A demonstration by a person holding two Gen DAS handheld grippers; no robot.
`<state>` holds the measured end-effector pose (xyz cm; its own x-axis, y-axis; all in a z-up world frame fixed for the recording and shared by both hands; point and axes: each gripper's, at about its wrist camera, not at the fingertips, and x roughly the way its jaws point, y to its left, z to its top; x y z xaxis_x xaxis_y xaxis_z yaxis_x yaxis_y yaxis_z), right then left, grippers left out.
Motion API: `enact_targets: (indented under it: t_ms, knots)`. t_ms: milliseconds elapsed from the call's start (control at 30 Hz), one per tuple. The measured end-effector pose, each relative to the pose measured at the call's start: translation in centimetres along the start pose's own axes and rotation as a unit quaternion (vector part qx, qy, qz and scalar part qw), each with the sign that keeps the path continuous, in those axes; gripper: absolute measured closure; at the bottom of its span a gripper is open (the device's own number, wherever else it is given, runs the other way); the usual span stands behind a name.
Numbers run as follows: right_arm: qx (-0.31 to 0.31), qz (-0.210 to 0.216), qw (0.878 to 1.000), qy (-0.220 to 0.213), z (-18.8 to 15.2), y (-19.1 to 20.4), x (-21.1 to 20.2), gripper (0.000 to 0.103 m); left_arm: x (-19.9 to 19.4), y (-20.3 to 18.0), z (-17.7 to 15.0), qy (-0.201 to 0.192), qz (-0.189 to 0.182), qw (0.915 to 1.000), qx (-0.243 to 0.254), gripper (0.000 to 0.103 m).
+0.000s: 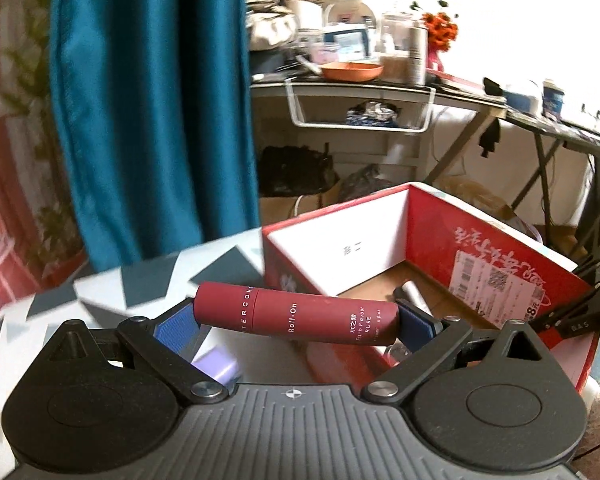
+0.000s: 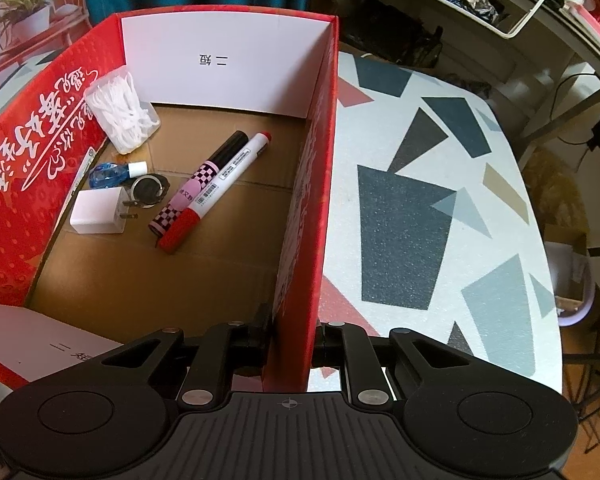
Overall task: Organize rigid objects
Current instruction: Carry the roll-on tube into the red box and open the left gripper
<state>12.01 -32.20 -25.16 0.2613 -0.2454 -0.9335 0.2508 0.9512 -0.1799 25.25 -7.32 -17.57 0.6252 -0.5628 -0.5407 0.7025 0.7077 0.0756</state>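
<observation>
Two tools are at work over a patterned surface (image 2: pixel 440 184) that carries a red cardboard box (image 2: pixel 320 160). Left tool (image 1: pixel 298 316) pinches a dark red roll-on tube (image 1: pixel 296 314) lengthwise, one blue pad on each end, so the tube lies crosswise between the fingers, lifted clear of the surface and just in front of the box's near corner (image 1: pixel 268 248). Beneath it, a small purple object (image 1: pixel 216 364) shows blurred on the surface. Right tool (image 2: pixel 290 344) is pressed together on the box's side wall, one finger inside and one outside, pointing steeply down. Inside the box, on its brown floor, lie a red-capped white marker (image 2: pixel 220 188) and a checkered pink-and-black pen (image 2: pixel 202 184) side by side and touching, a white plug adapter (image 2: pixel 98 212), a small blue bottle with a white cap (image 2: pixel 116 174), a dark round ring-like item (image 2: pixel 146 190) and a clear packet of white floss picks (image 2: pixel 120 112) against the far left corner.
</observation>
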Motion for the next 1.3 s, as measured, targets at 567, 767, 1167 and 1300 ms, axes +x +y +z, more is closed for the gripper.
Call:
enact_targets:
  t_ms: [567,767,1167,1300]
  knots:
    - [-0.003,0.005,1.000,-0.003,0.0,0.0,0.1,0.088,5.5,-6.3,0.6,0.042,-0.017,0.9826,0.180,0.001]
    - [-0.001,0.006,1.000,-0.003,0.0,0.0,0.2,0.088,6.3,-6.2,0.0,0.052,-0.012,0.9802,0.191,0.001]
    - [-0.001,0.006,1.000,-0.003,-0.1,0.0,0.1,0.088,7.0,-5.6,-0.6,0.074,0.005,0.9723,0.222,0.001]
    - [-0.001,0.006,1.000,-0.003,-0.1,0.0,0.1,0.087,7.0,-5.0,-0.6,0.075,0.011,0.9734,0.216,0.001]
